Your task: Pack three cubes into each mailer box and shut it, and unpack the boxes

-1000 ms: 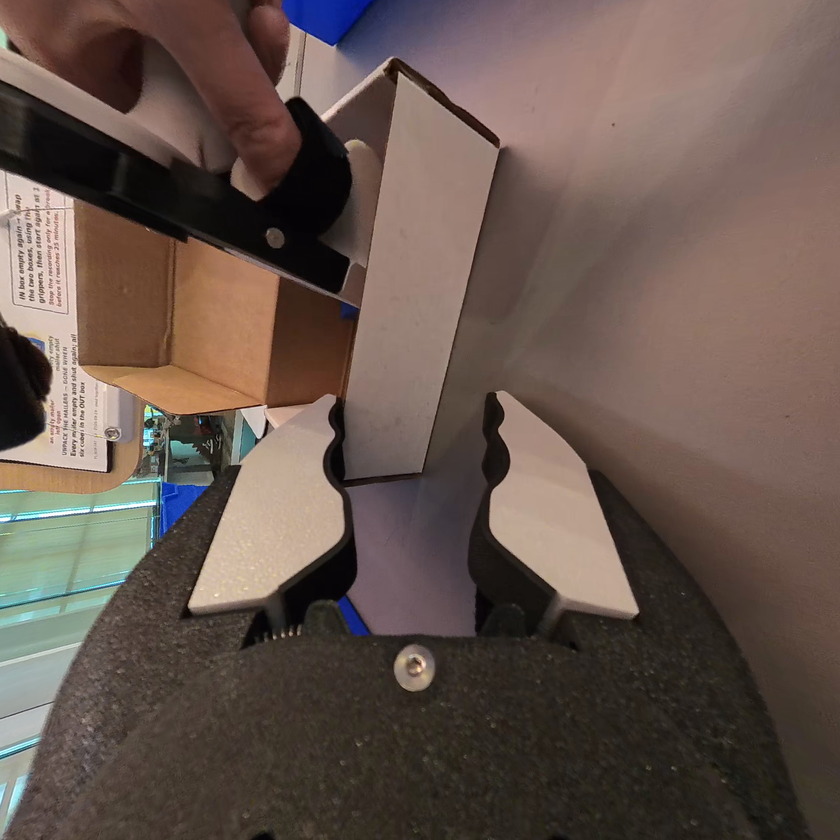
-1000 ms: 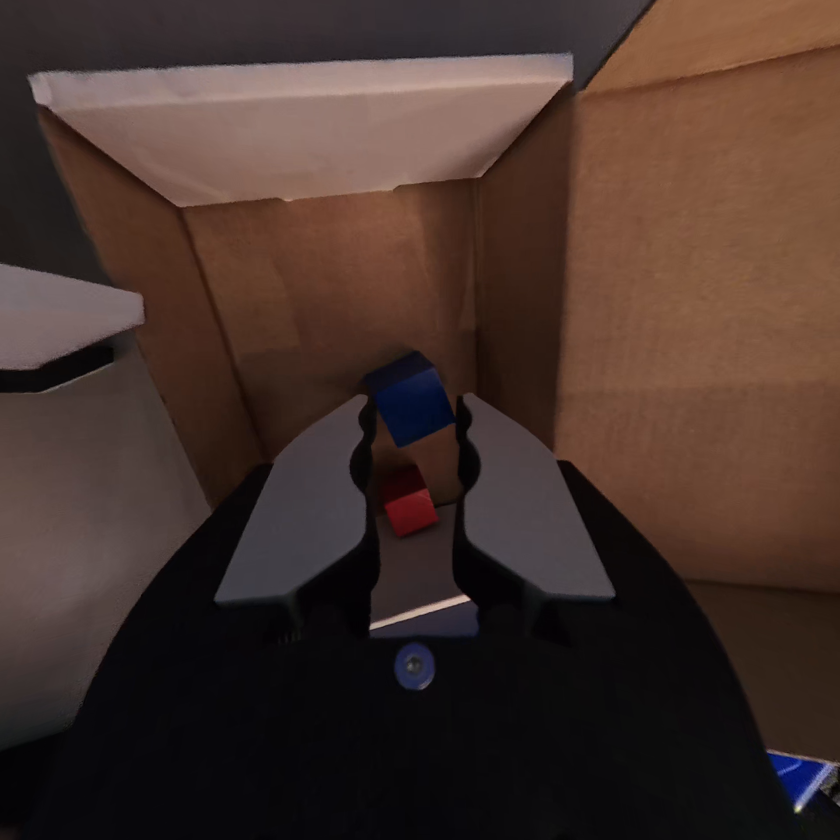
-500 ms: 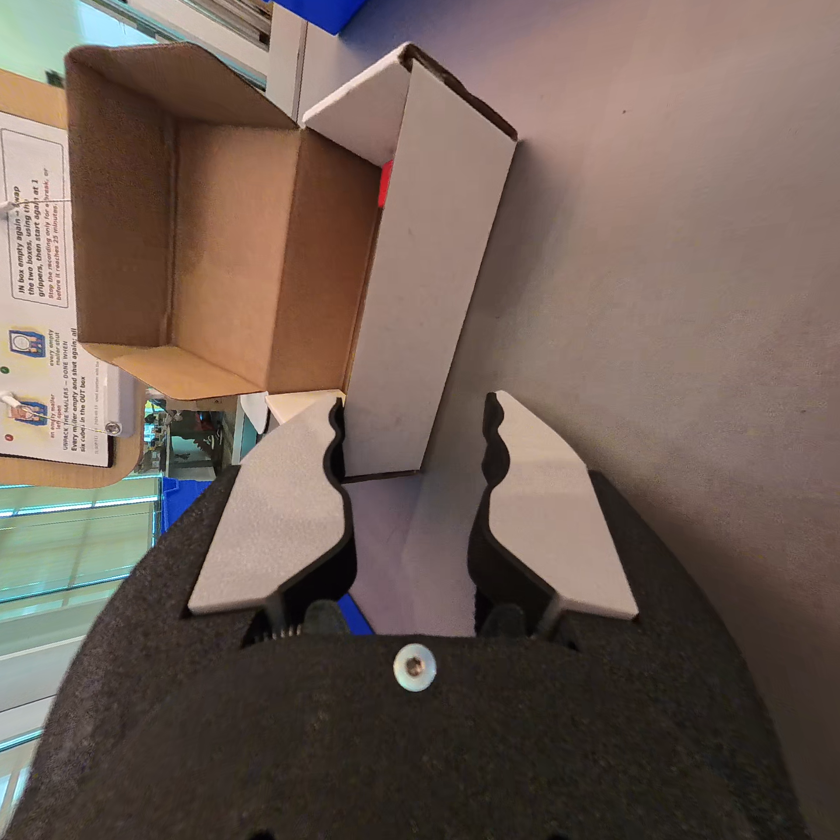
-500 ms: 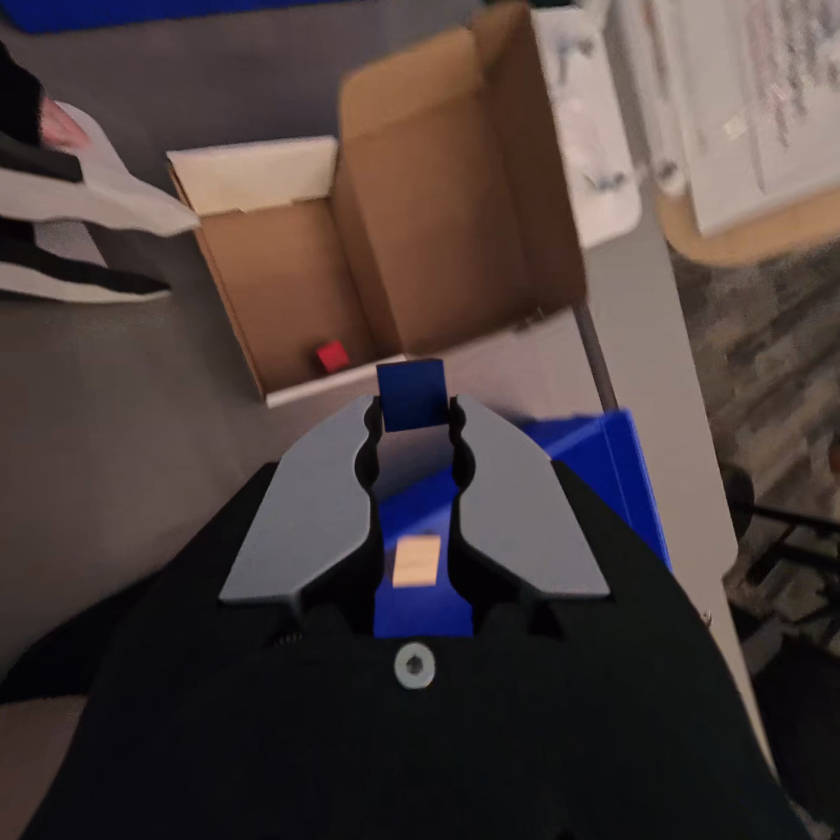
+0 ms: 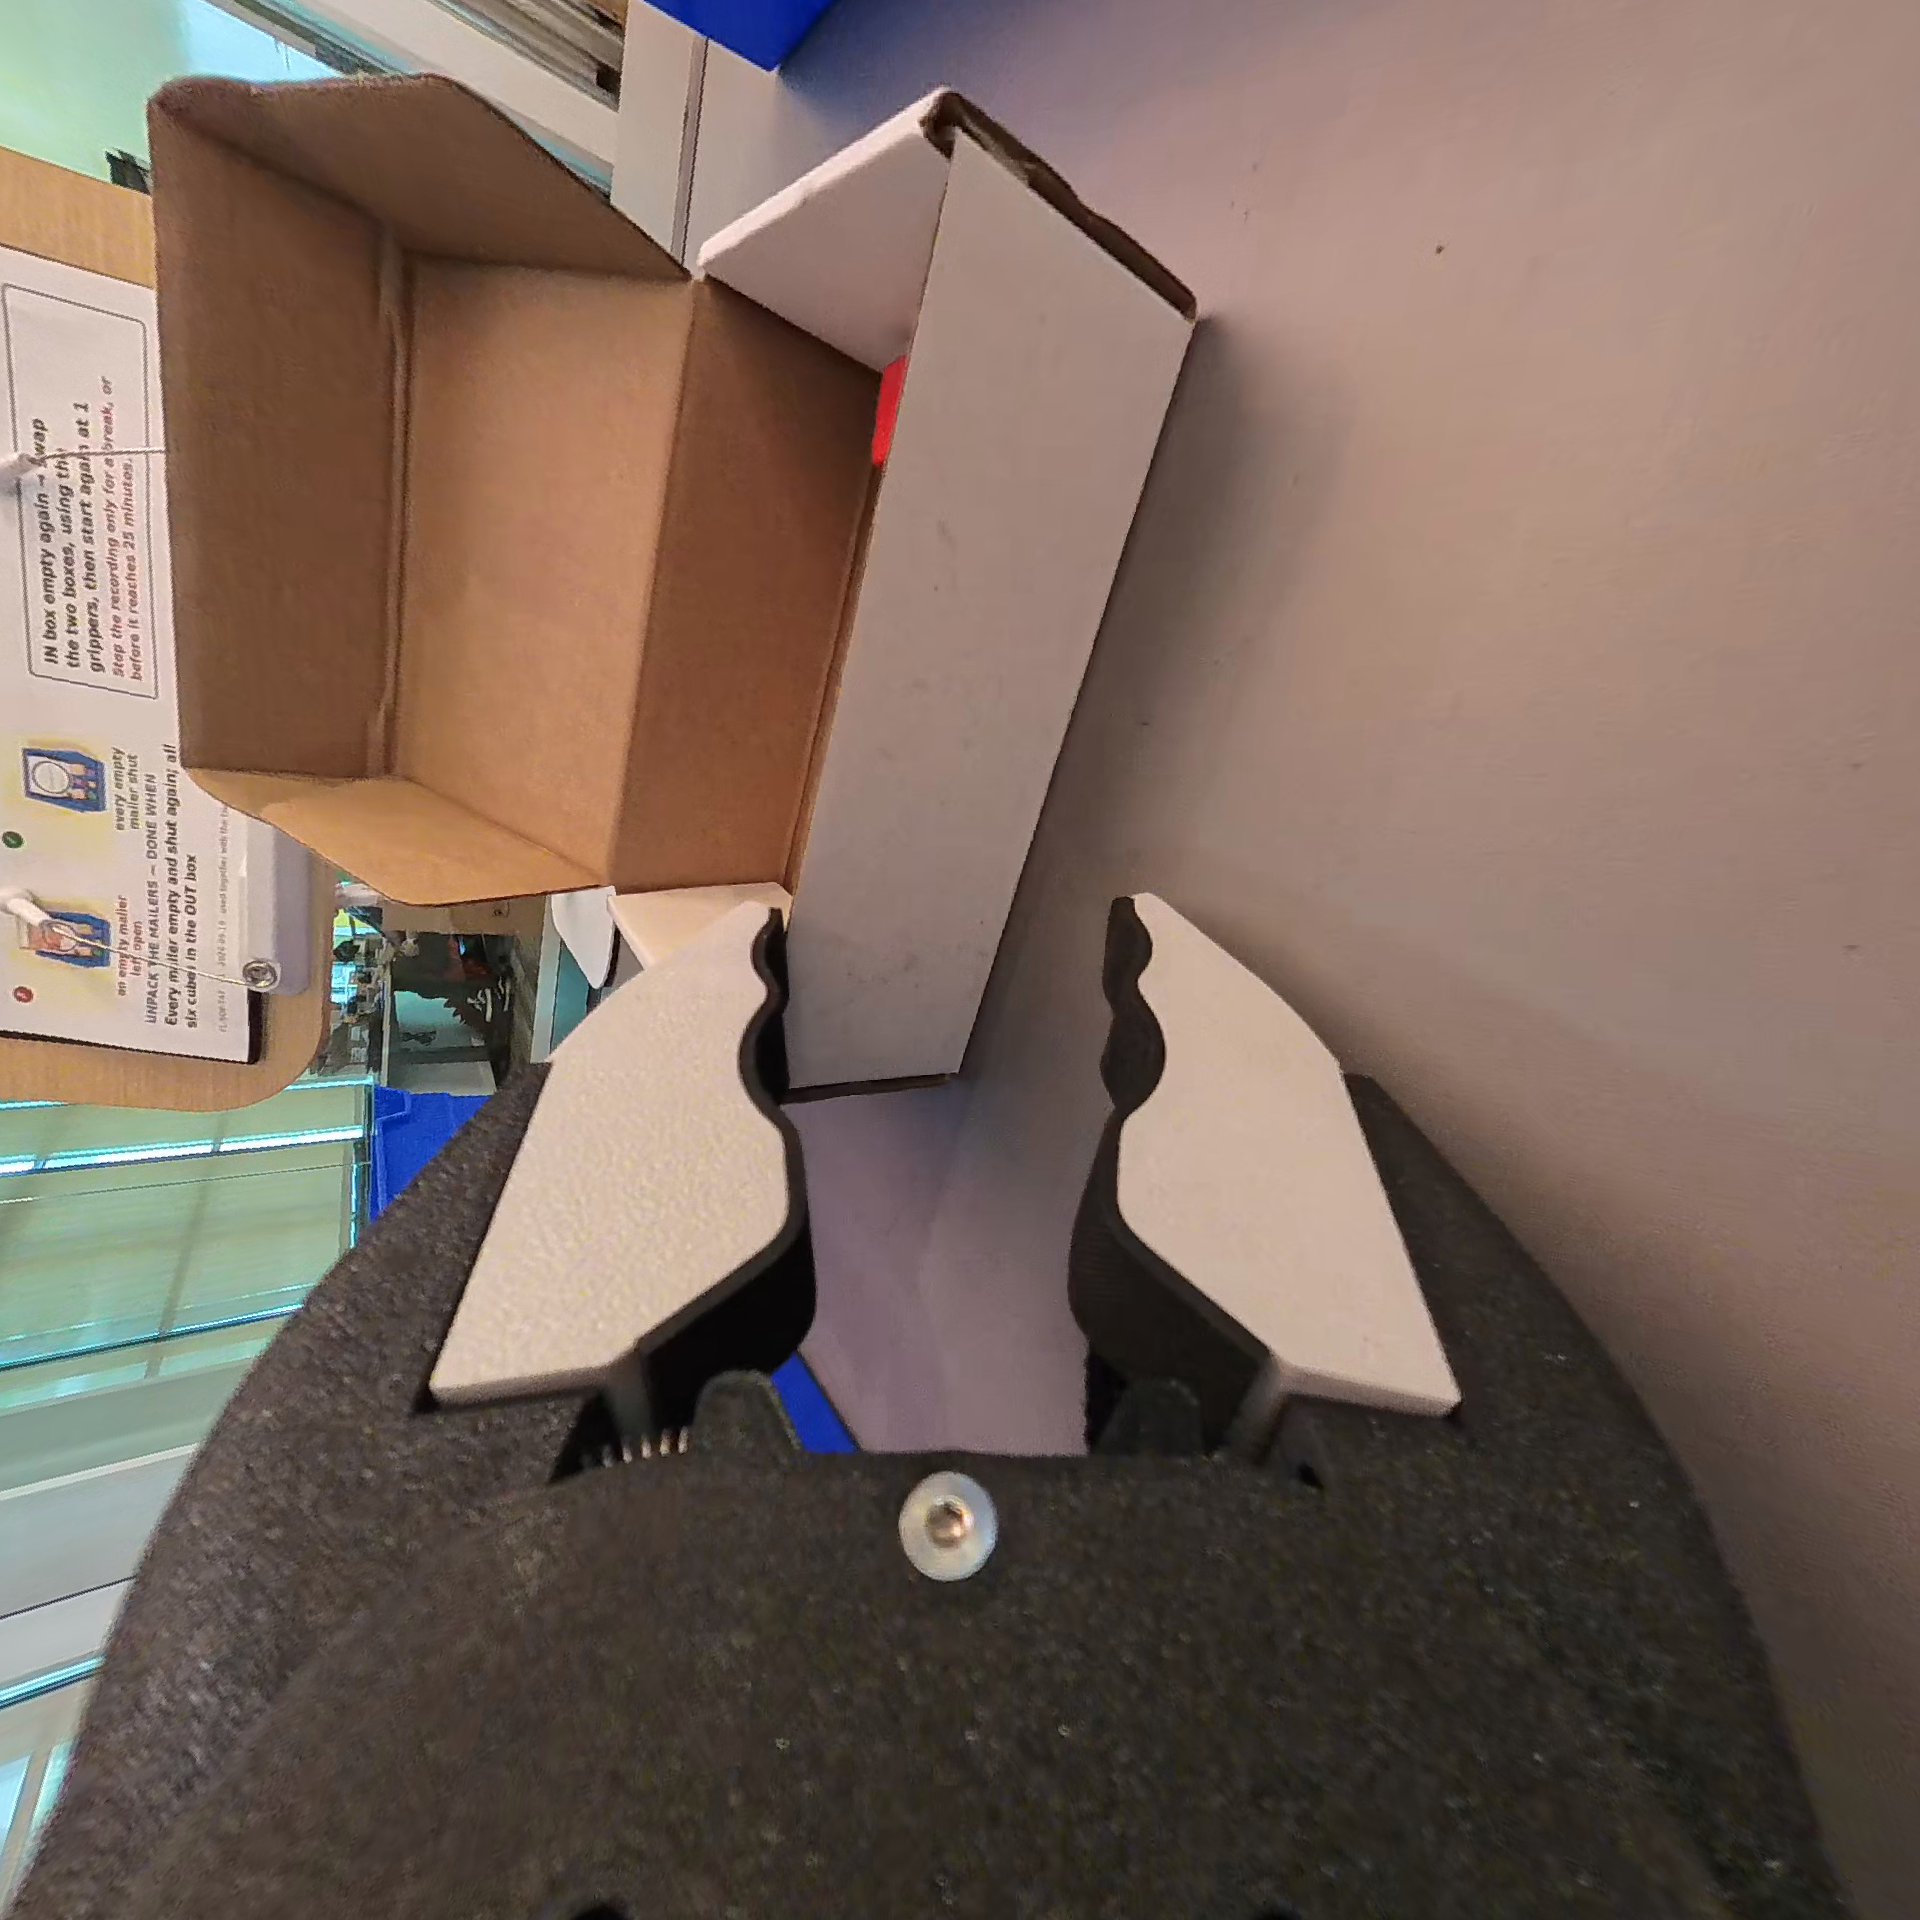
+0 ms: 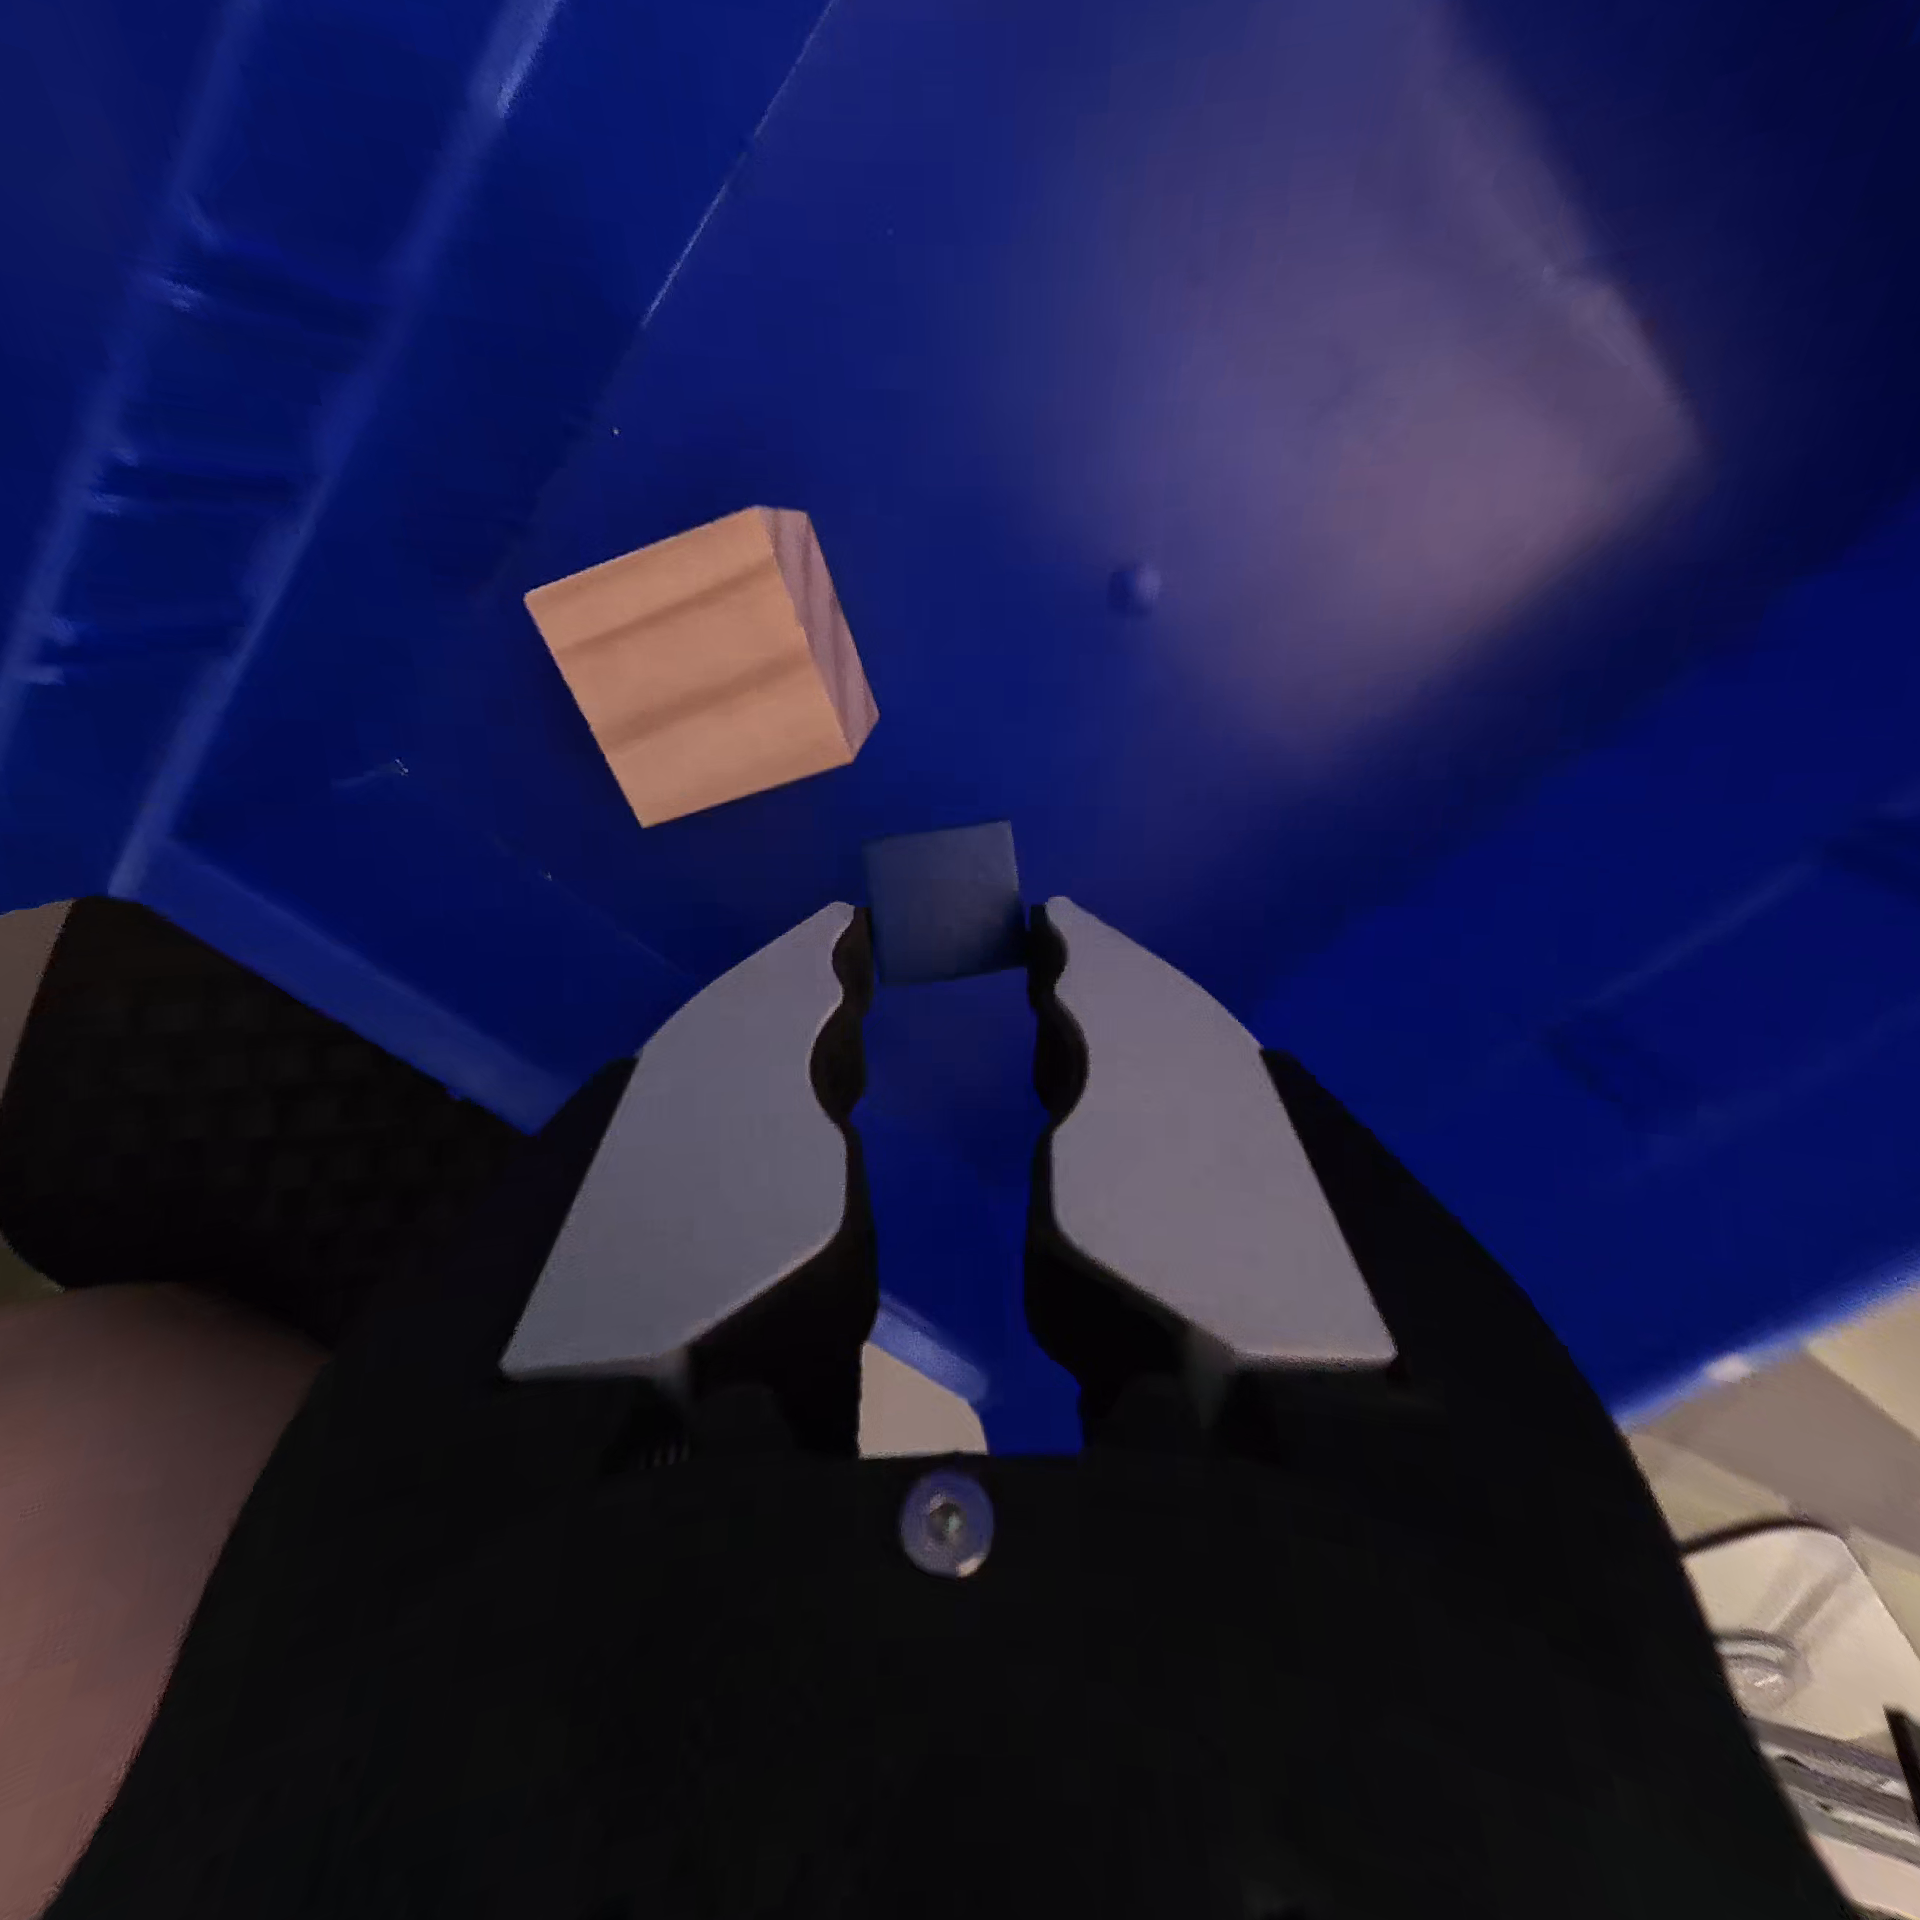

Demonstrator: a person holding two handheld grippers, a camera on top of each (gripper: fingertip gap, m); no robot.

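on my right gripper (image 6: 945, 909) the fingers are pinched narrow on the blue cube (image 6: 943, 902) at their tips, hanging inside the blue bin (image 6: 1299, 436), with the wooden cube (image 6: 701, 665) lying just off at 11 o'clock and bare bin floor toward 1 o'clock. my left gripper (image 5: 940, 966) stands wide and empty on the grey table (image 5: 1558, 727), its 9 o'clock finger touching the near corner of the open mailer box (image 5: 987, 644). a sliver of red cube (image 5: 889, 410) shows behind that wall, the lid (image 5: 499, 540) folded back at 10 o'clock.

Mailer box (image 5: 966, 665): matt white card outside, raw brown corrugated inside. Tabletop (image 5: 1558, 623) under it smooth, matt grey. Left gripper (image 5: 940, 997) body rough grainy black, fingers (image 5: 644, 1174) w/ speckled matt white faces. Bin (image 6: 1247, 364): glossy blue plastic; inside it, bare wood cube (image 6: 701, 665) w/ visible grain.
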